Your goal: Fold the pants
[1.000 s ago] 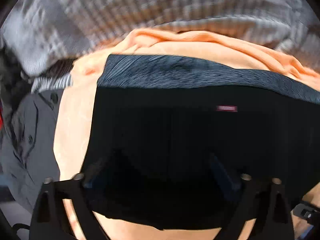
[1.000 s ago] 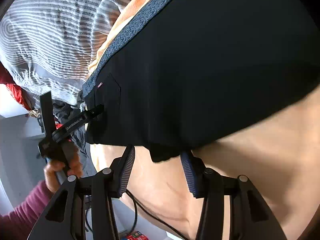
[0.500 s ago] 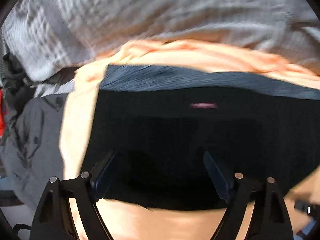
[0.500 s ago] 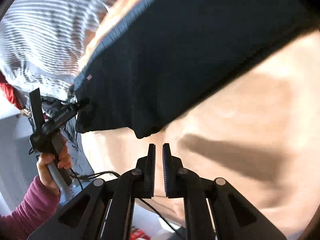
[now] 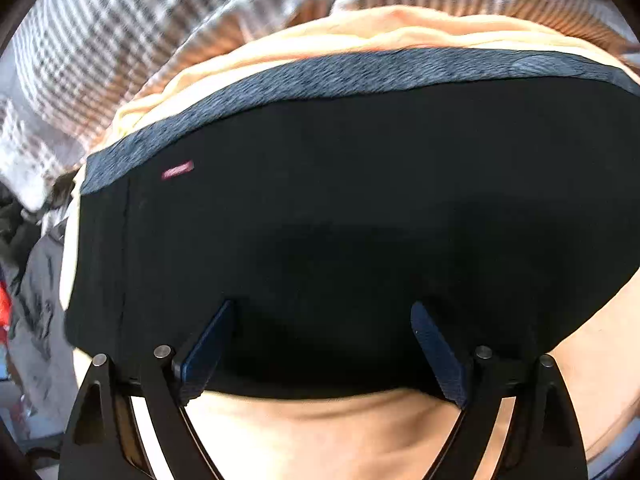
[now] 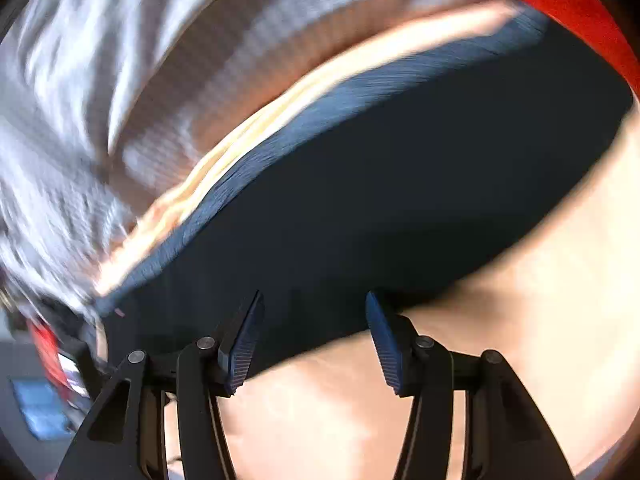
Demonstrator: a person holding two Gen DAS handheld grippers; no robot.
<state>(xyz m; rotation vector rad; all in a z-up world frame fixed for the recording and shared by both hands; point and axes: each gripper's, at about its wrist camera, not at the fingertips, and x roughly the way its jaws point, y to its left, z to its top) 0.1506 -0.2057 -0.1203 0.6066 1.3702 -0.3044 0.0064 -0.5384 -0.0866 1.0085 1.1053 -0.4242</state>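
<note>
The black pants [image 5: 340, 220] lie folded flat on an orange sheet [image 5: 340, 432], grey-blue waistband [image 5: 320, 76] at the far side, a small red tag [image 5: 177, 169] near its left end. My left gripper [image 5: 322, 324] is open, its blue-padded fingers spread over the near edge of the pants. The pants also show in the right wrist view [image 6: 380, 200]. My right gripper [image 6: 314, 312] is open over their near edge, holding nothing.
A grey-and-white striped blanket [image 5: 120, 40] is bunched behind the pants. Grey clothing [image 5: 36, 300] lies at the left. Red fabric [image 6: 580, 4] shows at the far right of the right wrist view. The right view is motion-blurred.
My right gripper was shut half a second ago and is now open, and has swung toward the pants' near edge. My left gripper stayed open and shifted right along the pants.
</note>
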